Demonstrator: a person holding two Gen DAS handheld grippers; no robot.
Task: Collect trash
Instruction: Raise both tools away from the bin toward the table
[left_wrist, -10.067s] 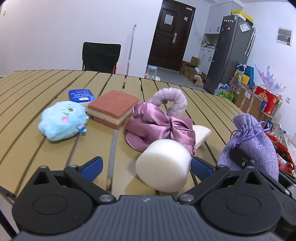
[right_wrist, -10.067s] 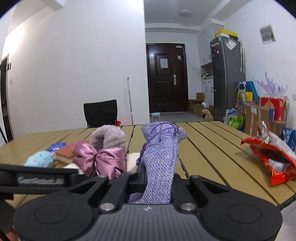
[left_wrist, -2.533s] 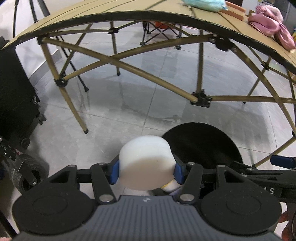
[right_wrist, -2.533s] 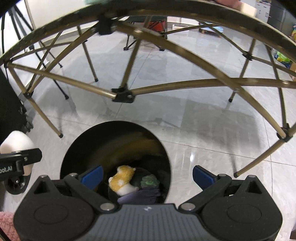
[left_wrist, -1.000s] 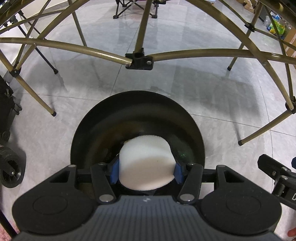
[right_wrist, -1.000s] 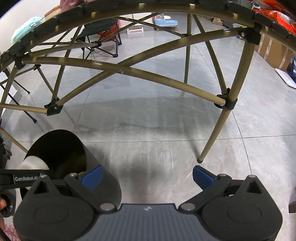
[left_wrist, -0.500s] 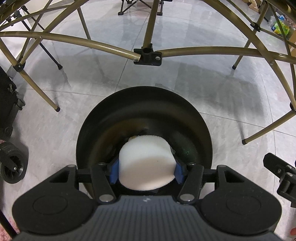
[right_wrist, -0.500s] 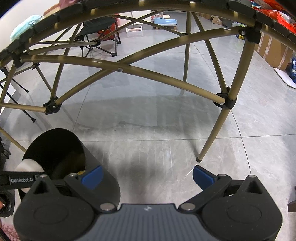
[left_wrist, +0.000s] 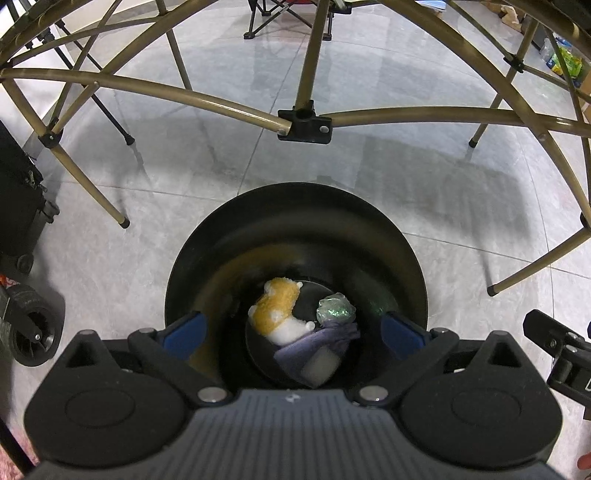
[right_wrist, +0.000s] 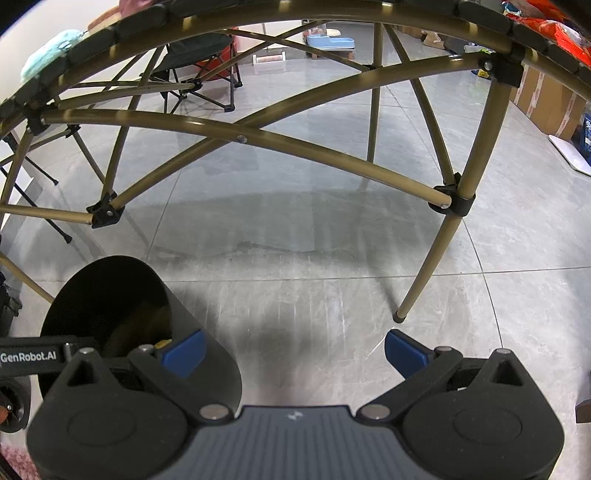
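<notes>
- Looking straight down from the left wrist view, the left gripper hangs over the mouth of the black bin, its blue-tipped fingers spread wide with nothing between them; that centred, overhead pose suits letting an item fall clear of the rim.
- At the bin's bottom, the white foam cylinder lies at about 6 o'clock on top of a purple cloth pouch, so this piece of trash is inside the bin and no longer held.
- Sharing the floor of the bin are an orange-and-white plush toy at 10 o'clock from the pouch and a crumpled green wrapper at 1 o'clock, touching or nearly touching one another.
- Beyond the bin at 12 o'clock cross the brass-coloured legs of the folding table; the bin stands on the tiled floor just in front of them, within reach of the table edge.
- From the right wrist view, the right gripper is also splayed apart and empty, pointed at bare floor with the bin at 9 o'clock, judged to be parked aside so the left has room.
- Along the table edge at 11 o'clock a pale blue plush shows, and red packaging at 1 o'clock, so more collecting likely remains.
</notes>
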